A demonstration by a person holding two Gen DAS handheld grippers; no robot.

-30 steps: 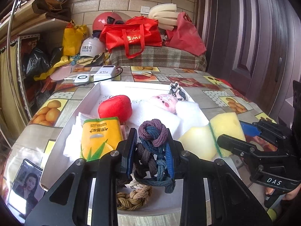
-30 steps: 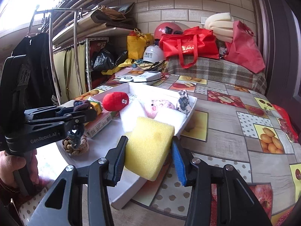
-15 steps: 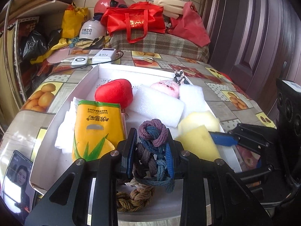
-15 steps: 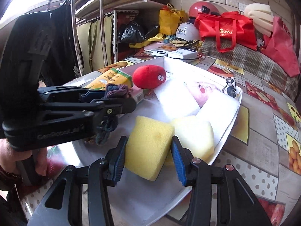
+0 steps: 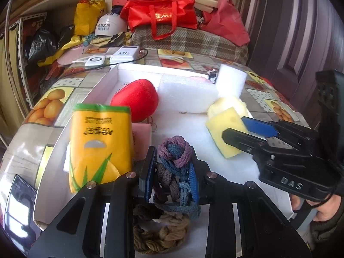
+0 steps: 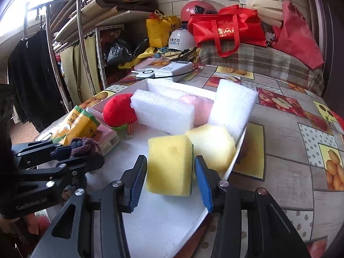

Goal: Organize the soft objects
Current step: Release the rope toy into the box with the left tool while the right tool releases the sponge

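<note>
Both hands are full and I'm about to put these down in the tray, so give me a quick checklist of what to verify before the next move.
1. Left gripper shut on the braided hair ties: ok.
2. Right gripper gripping the yellow sponge: ok.
3. Sponge above the white tray: ok.
4. Bare tray floor ahead of the hair ties: ok.
5. Sponge clear of the pale yellow sponge: cannot tell.
6. Brown braid below the left gripper, out of the way: not ok.
</note>
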